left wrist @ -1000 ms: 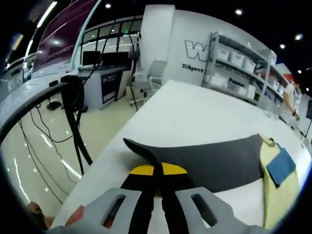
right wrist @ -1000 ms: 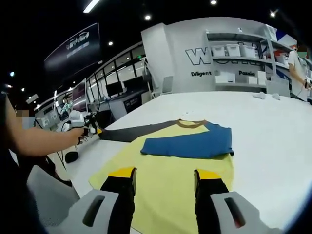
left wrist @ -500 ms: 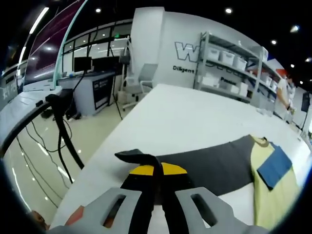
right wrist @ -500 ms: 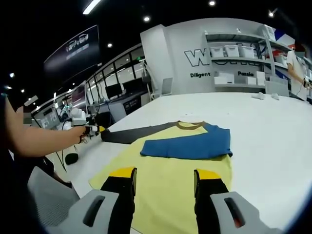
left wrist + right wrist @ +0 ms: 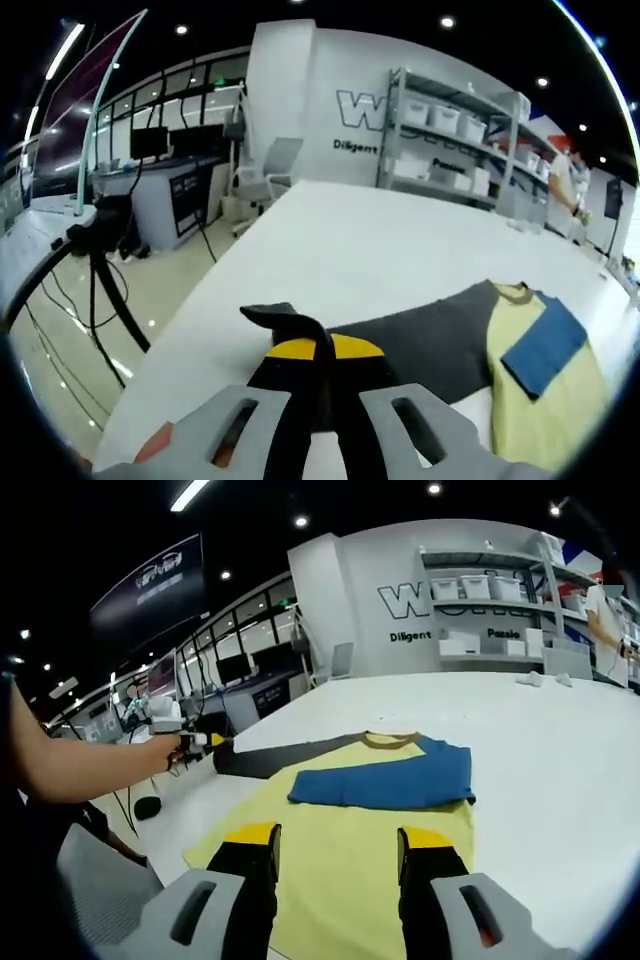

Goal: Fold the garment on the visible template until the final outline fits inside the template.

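Pinching the grey sleeve (image 5: 420,335) tip, your left gripper (image 5: 318,372) stretched it toward nine o'clock from the yellow shirt (image 5: 350,855) on the white table (image 5: 560,770); your right gripper (image 5: 335,865) hovered with jaws apart.

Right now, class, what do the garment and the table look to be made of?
The garment: soft knit fabric, matte; its dark grey sleeve bends limply where the left claw pinches it. The table: probably a smooth, hard, matte white laminate.

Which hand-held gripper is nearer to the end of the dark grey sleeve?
Left. The left hand-held gripper is shut on the dark grey sleeve; the right hand-held gripper hovers open over the yellow body.
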`<move>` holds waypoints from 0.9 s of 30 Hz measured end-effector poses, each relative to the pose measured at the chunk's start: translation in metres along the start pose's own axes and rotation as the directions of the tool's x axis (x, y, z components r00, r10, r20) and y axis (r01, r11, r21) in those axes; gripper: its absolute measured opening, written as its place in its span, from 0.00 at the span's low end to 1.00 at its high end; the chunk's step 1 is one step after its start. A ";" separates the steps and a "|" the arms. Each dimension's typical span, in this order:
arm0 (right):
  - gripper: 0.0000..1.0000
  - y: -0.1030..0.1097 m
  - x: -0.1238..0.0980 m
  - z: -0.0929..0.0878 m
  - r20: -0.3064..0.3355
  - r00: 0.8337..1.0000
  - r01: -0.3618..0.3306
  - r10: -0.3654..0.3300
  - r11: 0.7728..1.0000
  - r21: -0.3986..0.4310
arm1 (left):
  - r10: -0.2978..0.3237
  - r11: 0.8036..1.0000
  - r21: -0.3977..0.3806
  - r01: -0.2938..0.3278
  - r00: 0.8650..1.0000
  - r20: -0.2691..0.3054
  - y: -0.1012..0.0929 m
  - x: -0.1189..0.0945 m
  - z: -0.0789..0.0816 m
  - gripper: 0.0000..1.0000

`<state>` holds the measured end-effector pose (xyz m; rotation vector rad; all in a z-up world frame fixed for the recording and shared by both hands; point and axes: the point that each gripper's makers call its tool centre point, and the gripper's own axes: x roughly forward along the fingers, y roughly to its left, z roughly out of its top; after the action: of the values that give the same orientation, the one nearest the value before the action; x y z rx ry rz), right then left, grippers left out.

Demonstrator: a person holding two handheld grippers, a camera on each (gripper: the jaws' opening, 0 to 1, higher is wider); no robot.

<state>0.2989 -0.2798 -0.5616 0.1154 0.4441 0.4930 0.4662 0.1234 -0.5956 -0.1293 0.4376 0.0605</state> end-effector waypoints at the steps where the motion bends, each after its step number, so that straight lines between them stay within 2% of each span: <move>1: 0.45 0.000 -0.001 0.000 0.002 1.000 0.001 -0.001 1.000 0.000 | -0.004 1.000 0.003 0.004 1.000 0.000 -0.003 0.000 0.001 0.00; 7: 0.45 -0.003 -0.002 -0.004 -0.015 1.000 0.010 -0.010 1.000 0.003 | -0.025 1.000 0.015 0.025 1.000 0.005 -0.015 0.000 0.004 0.00; 27: 0.44 -0.003 -0.006 0.001 0.008 1.000 0.009 -0.010 1.000 0.009 | -0.117 0.991 0.064 0.116 0.993 0.012 -0.073 0.002 0.013 0.00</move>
<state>0.2956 -0.2854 -0.5593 0.1236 0.4384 0.4811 0.4797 0.0533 -0.5771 -0.0918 0.4154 -0.0668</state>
